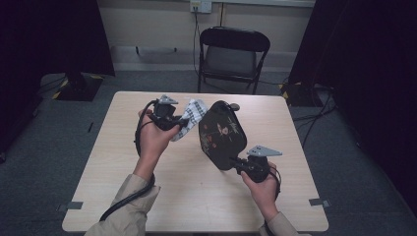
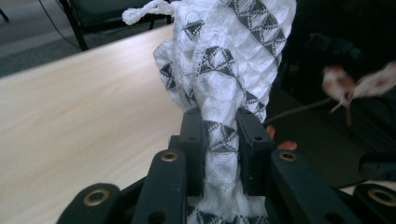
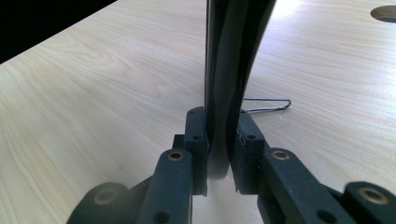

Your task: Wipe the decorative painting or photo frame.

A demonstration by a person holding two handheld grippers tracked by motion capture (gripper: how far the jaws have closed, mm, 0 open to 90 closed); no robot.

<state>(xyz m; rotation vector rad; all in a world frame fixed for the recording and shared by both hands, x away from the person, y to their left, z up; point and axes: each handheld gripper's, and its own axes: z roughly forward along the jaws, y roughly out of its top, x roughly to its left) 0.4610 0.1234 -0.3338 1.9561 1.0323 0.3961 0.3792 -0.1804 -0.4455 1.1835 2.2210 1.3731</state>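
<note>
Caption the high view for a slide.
Left gripper holds a checked cloth beside a black tray gripped on edge by the right gripper.

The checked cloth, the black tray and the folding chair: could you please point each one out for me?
checked cloth point(image 2: 219, 70), left gripper view, bunched folds above the jaws.
black tray point(image 1: 222, 132), high view, painted face.
folding chair point(image 1: 230, 60), high view, seat.

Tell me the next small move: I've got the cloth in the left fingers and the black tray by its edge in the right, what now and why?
Probably bring the cloth across onto the painted face of the tray and start wiping. The left gripper pinches the bunched cloth, which hangs beside the tray's upper edge, while the right gripper clamps the tray's rim and holds it tilted above the table, its face exposed.
</note>
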